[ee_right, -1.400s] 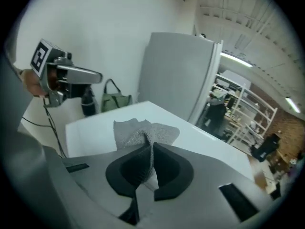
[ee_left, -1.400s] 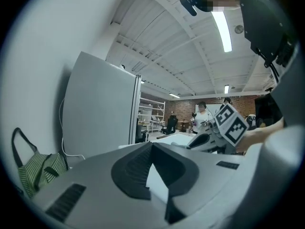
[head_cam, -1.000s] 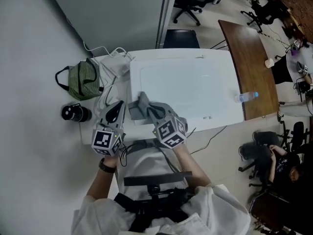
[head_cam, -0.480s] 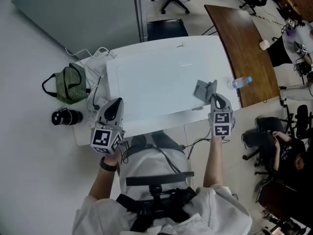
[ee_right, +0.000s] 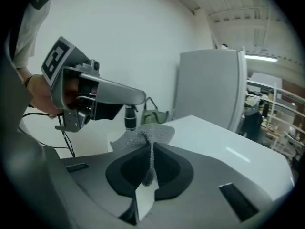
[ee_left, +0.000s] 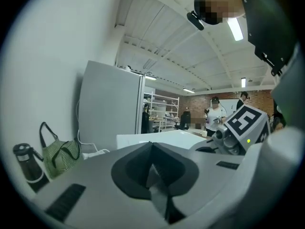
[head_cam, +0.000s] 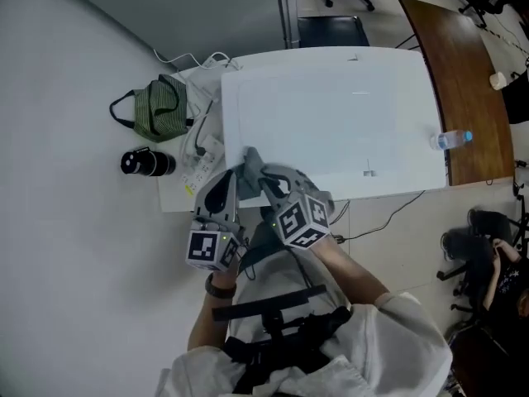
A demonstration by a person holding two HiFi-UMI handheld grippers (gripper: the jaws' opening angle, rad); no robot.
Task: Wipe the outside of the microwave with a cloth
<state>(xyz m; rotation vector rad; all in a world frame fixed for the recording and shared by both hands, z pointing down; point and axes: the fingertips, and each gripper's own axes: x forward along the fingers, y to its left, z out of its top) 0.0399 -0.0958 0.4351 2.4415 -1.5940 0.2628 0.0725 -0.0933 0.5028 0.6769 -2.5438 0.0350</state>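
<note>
The white microwave (head_cam: 331, 118) fills the middle of the head view, seen from above. My right gripper (head_cam: 263, 179) is at its front left corner, shut on a grey cloth (head_cam: 250, 165) that lies against the top edge. In the right gripper view the cloth (ee_right: 143, 133) sticks up from between the closed jaws of my right gripper (ee_right: 150, 146). My left gripper (head_cam: 225, 184) hangs just left of it beside the microwave's left side, shut with nothing in it. The left gripper view shows my left gripper (ee_left: 151, 148) with its jaws pressed together.
A green striped bag (head_cam: 157, 110), a black flask (head_cam: 147, 163) and white cables (head_cam: 198, 143) lie left of the microwave on a white table (head_cam: 175, 195). A brown desk (head_cam: 459, 56) with a water bottle (head_cam: 450, 139) stands at the right. An office chair (head_cam: 329, 31) is behind.
The right gripper has carried the cloth from the microwave's front right corner back to its front left corner. The left gripper has stayed by the left side.
</note>
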